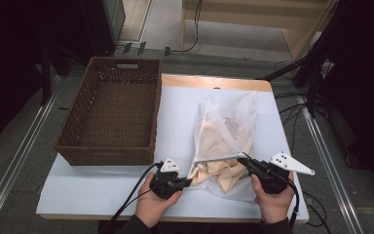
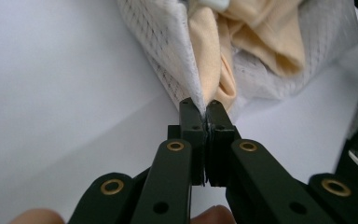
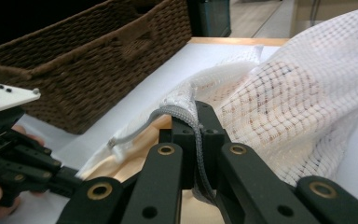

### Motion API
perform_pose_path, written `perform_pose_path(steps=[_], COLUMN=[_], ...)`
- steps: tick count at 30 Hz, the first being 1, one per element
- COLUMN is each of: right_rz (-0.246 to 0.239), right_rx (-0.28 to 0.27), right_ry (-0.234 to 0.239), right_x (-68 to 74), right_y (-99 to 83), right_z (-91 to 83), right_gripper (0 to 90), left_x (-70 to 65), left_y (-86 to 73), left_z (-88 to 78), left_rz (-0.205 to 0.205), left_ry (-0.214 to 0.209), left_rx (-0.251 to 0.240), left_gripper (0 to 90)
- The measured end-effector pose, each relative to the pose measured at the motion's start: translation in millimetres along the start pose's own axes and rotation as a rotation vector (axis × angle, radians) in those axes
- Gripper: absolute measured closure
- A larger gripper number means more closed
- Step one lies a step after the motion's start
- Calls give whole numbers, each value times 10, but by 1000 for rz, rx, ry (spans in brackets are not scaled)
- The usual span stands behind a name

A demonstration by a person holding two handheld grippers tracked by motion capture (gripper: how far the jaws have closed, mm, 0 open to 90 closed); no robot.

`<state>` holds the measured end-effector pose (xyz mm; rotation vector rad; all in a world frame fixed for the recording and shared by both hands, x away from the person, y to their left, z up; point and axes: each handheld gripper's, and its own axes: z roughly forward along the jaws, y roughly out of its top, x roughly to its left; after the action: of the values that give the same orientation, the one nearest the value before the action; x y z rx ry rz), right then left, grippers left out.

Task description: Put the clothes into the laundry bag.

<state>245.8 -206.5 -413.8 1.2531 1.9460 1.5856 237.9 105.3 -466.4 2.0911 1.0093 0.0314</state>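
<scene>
A white mesh bag lies on the white table top, its mouth toward me, with a peach cloth spilling out of it. My left gripper sits at the left side of the mouth. In the left gripper view it is shut on a fold of the mesh bag, right beside the peach cloth. My right gripper holds the right side of the mouth. In the right gripper view it is shut on the bag's grey zipper edge, and the mesh bag rises behind it.
A brown wicker basket, empty, stands at the table's left and overhangs its left edge; it is also in the right gripper view. Black stands and cables are on the floor at the right.
</scene>
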Motion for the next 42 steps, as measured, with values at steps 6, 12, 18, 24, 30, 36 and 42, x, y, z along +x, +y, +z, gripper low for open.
perform_pose_path(steps=[6,12,18,24,30,36,42], right_rz=[-39,-42,-37,-33,-24,-45,-41], right_rx=[13,20,27,31,29,35,38], right_ry=[39,38,38,33,39,64,66], right_x=[193,225,198,165,165,310,306], right_y=[-12,-30,-54,-72,-76,-76,-86], right_z=[44,56,71,50,48,105,91], right_gripper=[900,900,900,900,900,900,900], left_x=[-120,-270,-481,-528,-493,-588,-456], left_y=[-229,-160,-27,-22,161,460,628], left_z=[-177,-360,-61,221,171,385,659], left_rz=[38,63,164,204,147,177,144], left_ry=[1,71,152,256,180,155,258], left_rx=[-18,-193,-53,57,32,-47,-125], left_gripper=[866,522,452,469,849,852,798])
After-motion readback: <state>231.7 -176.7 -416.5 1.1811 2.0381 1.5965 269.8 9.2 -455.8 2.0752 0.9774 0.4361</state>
